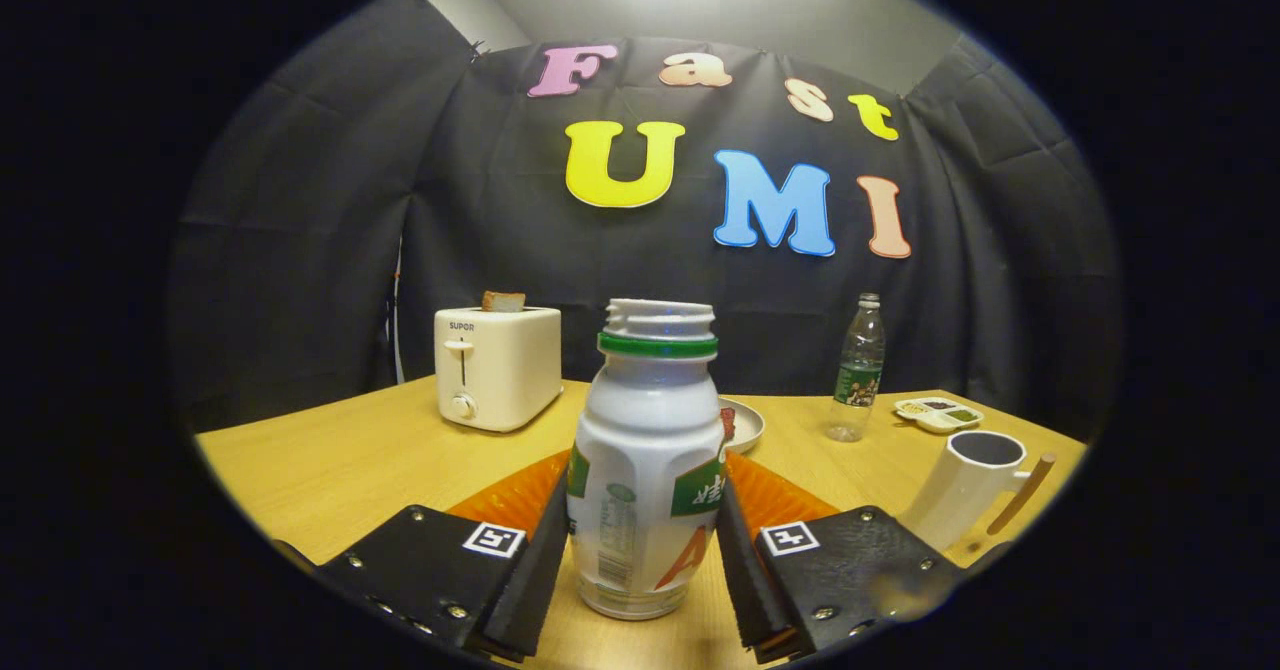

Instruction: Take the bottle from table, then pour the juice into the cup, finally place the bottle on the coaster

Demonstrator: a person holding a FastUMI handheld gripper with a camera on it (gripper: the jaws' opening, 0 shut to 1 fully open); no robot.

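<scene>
Bottle [648, 460] stands between the two fingers of my gripper [645, 550], upright on the wooden table [350, 460], with its cap off and the mouth open. The fingers sit close on both sides of its lower body, and I believe they press on it, so I count it as gripped; its base seems to rest on the table. It is a small plastic bottle with a smooth printed sleeve, so I judge it light, a little slippery, and soft enough to dent if I squeeze hard. The waist under the shoulder, where the fingers are now, seems the good place to hold. Because it is open, any tilt can spill juice. The cup [965, 495] with a handle waits to the right of the fingers. An orange ribbed mat [520, 495], perhaps the coaster, lies just behind the bottle.
</scene>
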